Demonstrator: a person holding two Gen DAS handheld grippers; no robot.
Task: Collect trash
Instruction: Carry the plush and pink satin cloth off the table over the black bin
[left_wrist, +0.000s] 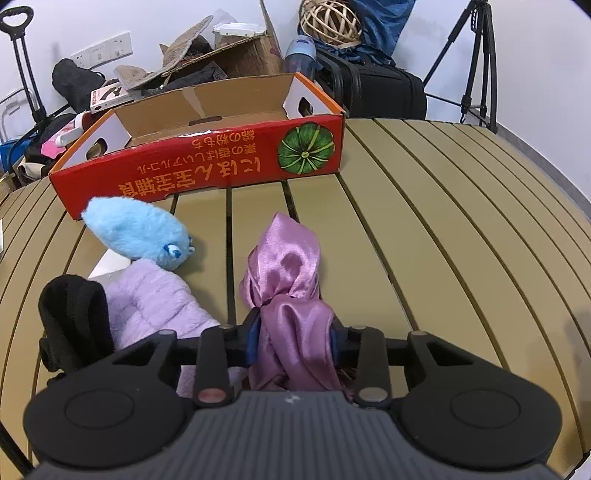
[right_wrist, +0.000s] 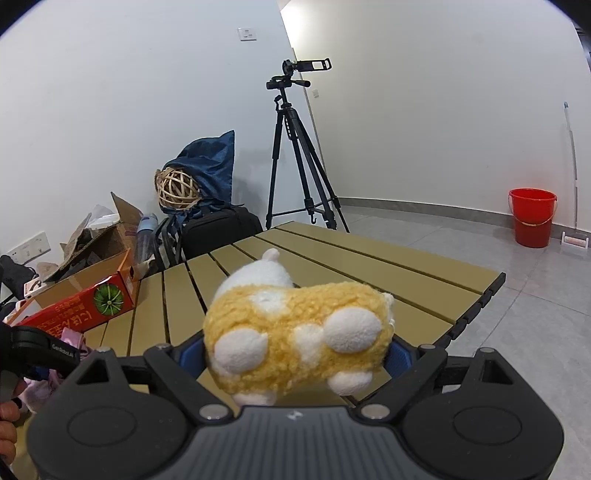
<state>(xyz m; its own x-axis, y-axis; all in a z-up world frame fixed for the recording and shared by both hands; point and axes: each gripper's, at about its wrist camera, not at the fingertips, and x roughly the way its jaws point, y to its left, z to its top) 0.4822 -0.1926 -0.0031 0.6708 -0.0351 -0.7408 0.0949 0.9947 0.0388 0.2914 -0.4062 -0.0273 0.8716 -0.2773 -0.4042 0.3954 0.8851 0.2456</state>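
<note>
Left wrist view: the left gripper (left_wrist: 293, 341) has its jaws clamped on a knotted pink satin cloth (left_wrist: 286, 273), gathered where the blue pads (left_wrist: 252, 341) pinch it. No earlier frame being given, only the present grip is described. The cloth's long axis runs straight ahead of the jaws toward the red cardboard box (left_wrist: 207, 166), which lies open-topped along the far edge of the slatted desk (left_wrist: 424, 240); that box is judged the likely collection point, so the coming move turns on carrying the cloth forward and over the near wall of the box. Toward the left edge of the desk lie a fluffy blue plush (left_wrist: 136, 230), a quilted lilac fleece (left_wrist: 155, 299) and a black knit item (left_wrist: 74, 317), all soft and matte, against the cloth's glossy, slippery sheen.

Right wrist view: the right gripper (right_wrist: 297, 354) holds a woolly yellow-and-white plush toy (right_wrist: 295, 332) between widely spread jaws, above the near right part of the desk. The box appears at far left in this view, so the left hand seems the nearer to it.
</note>
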